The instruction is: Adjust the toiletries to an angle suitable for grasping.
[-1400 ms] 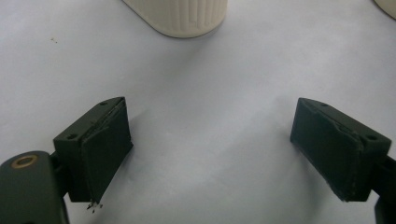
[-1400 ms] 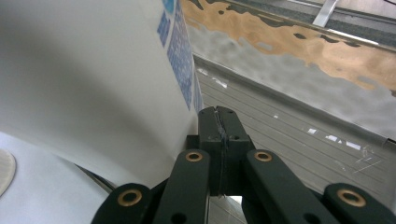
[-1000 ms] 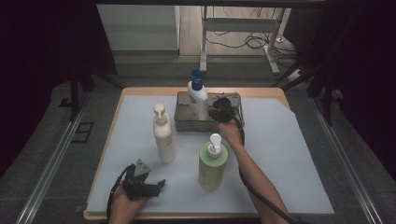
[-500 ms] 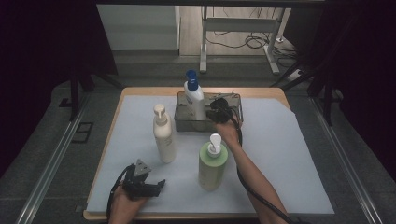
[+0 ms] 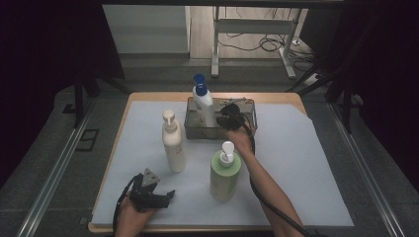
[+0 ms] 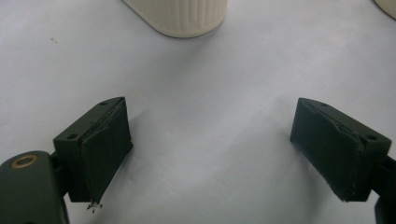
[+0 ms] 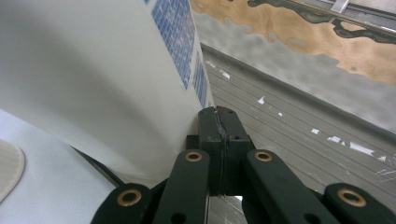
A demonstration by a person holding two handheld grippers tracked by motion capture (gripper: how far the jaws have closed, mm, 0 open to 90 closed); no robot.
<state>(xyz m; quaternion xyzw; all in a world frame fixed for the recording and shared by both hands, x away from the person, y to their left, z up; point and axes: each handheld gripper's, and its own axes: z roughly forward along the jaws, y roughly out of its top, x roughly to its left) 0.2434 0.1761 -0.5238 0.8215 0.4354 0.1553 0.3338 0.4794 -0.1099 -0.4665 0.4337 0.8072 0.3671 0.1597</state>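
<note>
Now the right claw [image 5: 228, 114], jaws pressed together and holding nothing, is nudging the blue-capped bottle [image 5: 203, 101] standing in the tray [image 5: 249, 104]; left claw [image 5: 165, 196] is resting wide open, two bottles waiting on the counter

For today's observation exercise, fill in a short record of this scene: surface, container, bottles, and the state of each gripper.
surface: white mat on a wooden table
container: metal tray at the far side
in tray: white bottle with blue cap, upright
on mat: cream pump bottle; green pump bottle, both upright
left gripper: jaws wide apart, nothing between them, near edge of mat
right gripper: jaws shut together, empty, beside the white bottle at the tray
</note>
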